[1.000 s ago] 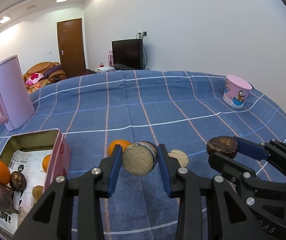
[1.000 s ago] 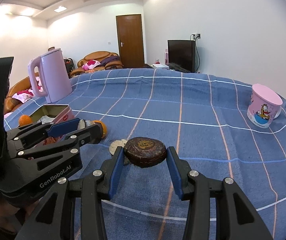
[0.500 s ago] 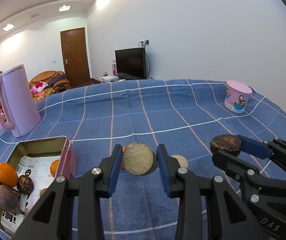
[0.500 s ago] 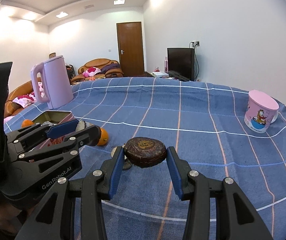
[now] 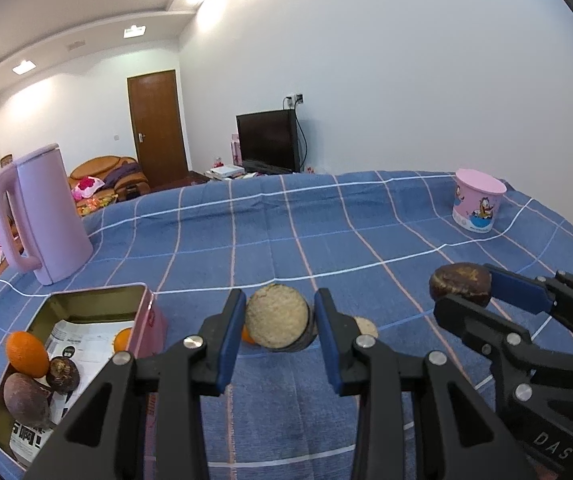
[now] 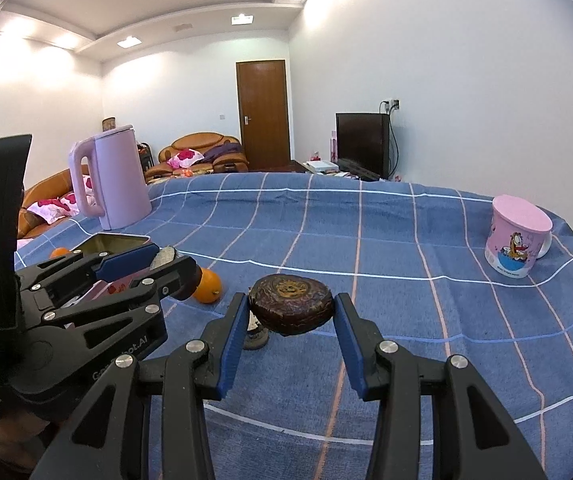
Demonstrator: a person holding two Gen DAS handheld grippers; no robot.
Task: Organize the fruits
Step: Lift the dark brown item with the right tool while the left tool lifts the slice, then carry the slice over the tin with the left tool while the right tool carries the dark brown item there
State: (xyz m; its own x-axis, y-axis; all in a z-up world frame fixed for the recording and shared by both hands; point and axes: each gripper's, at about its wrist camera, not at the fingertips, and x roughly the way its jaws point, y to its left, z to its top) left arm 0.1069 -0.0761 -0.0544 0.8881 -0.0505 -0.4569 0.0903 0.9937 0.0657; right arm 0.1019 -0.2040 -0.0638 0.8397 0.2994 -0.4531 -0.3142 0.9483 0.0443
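Left wrist view: the left gripper [image 5: 279, 322] is clenched on a pale fruit half [image 5: 276, 322], and at three o'clock the right gripper [image 5: 460, 290] clamps a dark half [image 5: 460, 285]. At nine o'clock the tin [image 5: 148, 312] holds several fruits. An orange [image 6: 207, 286] and a pale piece [image 5: 364, 326] remain on the cloth [image 5: 366, 240], so sorting looks partway done.

Left gripper [image 5: 278, 322] clamped, raised; right gripper [image 6: 290, 312] clamped alongside, seemingly level with it.
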